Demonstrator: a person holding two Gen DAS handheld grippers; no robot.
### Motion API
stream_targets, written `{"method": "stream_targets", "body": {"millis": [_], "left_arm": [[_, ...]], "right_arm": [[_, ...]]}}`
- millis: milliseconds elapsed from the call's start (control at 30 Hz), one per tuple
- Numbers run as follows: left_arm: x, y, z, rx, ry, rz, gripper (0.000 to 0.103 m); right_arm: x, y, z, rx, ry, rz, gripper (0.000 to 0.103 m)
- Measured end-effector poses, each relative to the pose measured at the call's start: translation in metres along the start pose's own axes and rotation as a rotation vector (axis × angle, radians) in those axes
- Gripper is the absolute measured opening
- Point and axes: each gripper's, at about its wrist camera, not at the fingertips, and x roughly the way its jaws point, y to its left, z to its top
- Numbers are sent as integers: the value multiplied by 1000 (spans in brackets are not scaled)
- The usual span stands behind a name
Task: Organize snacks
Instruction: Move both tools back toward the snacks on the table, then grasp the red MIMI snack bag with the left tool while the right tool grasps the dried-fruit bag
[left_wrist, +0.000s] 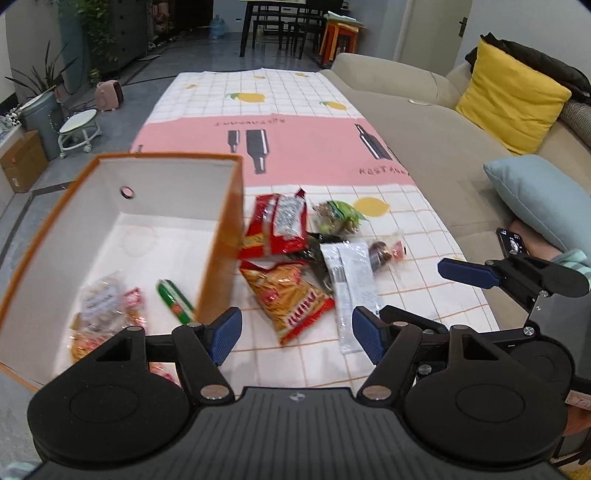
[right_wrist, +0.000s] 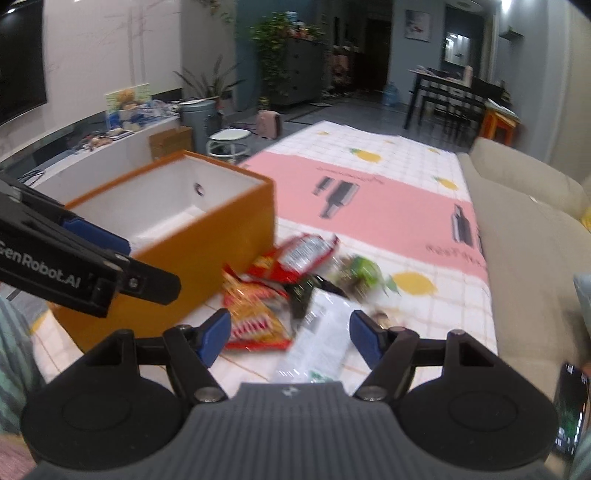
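Both tongs stand apart and empty. The left tongs (left_wrist: 297, 338) hover at the orange box (left_wrist: 218, 236), which already holds a few snacks. The right tongs (right_wrist: 290, 338) face the white packet (right_wrist: 321, 332) in the snack pile (left_wrist: 295, 258) beside it on the surface, probably for quick transfers.

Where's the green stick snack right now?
In the left wrist view, the green stick snack lies inside the orange box, on its white floor beside the right wall, just right of the clear-wrapped snacks.
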Motion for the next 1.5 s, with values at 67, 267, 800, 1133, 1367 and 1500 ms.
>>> {"method": "stream_targets", "body": {"millis": [67, 267, 800, 1133, 1367, 1500], "left_arm": [[9, -4, -5, -2, 12, 3, 80], [31, -4, -18, -39, 36, 7, 80], [84, -4, -3, -266, 27, 91, 85], [114, 2, 1, -370, 35, 161, 79], [127, 10, 0, -409, 47, 142, 78], [130, 15, -3, -407, 54, 116, 68]], "right_arm": [[5, -7, -10, 26, 14, -22, 70], [23, -25, -30, 75, 73, -37, 71], [69, -51, -22, 131, 61, -115, 71], [97, -84, -18, 284, 93, -134, 66], [114, -95, -15, 375, 108, -112, 57], [118, -100, -18, 432, 140, -92, 44]]}}
